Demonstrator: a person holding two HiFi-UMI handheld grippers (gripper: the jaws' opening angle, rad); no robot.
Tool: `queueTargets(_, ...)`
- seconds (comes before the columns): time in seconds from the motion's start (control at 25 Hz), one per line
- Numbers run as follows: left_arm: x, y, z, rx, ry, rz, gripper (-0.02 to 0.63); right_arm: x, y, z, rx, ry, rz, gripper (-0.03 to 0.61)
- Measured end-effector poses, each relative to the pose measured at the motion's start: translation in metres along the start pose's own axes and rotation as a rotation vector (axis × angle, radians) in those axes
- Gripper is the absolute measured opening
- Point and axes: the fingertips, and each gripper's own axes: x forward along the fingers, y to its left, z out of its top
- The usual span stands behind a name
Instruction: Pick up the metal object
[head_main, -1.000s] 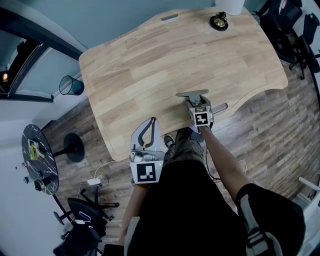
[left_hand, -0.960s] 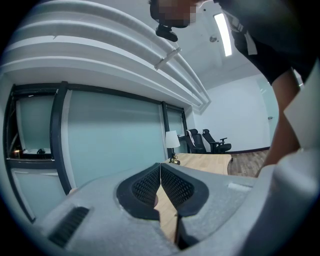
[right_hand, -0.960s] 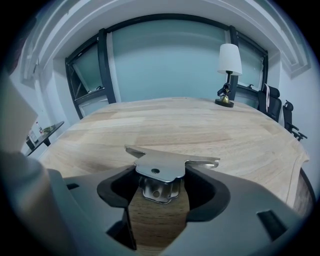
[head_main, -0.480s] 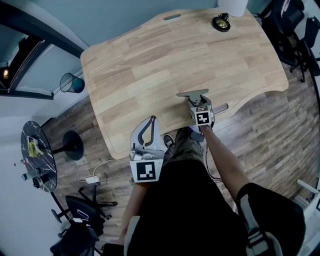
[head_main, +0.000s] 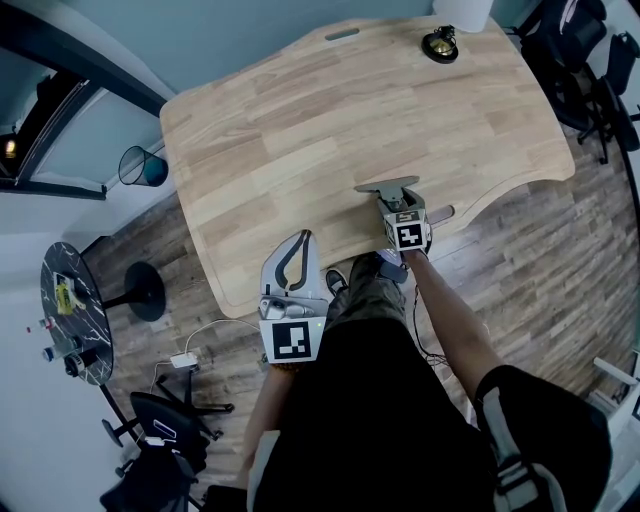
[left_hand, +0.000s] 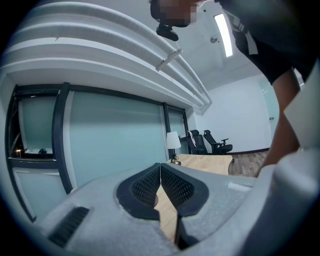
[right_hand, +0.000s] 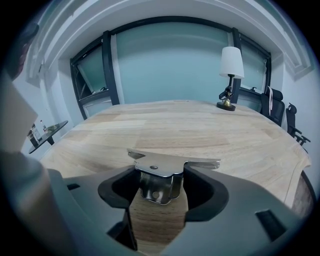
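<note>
Head view: the metal bracket (head_main: 386, 185) sits by the near edge of the table (head_main: 300, 110), at my right gripper (head_main: 393, 201); its top plate's long axis runs crosswise to me.
Left gripper view: my left gripper (left_hand: 160, 181) is closed and empty.
Right gripper view: my jaws are wide and have just been closing round the bracket's body, probably not squeezing yet; next, clamp and lift.

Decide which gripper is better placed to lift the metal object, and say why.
Right. The right gripper has the metal object between its jaws on the table, and they have just been closing. The left gripper is shut, empty and well aside.
</note>
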Motion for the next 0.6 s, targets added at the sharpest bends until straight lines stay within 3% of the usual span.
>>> queueTargets(0.6, -0.003, -0.0026, 0.0065, 0.009, -0.028, -0.001, 0.017, -0.0064, 0.0028, 0.0045, -0.02, -0.017, 0.027, 0.261)
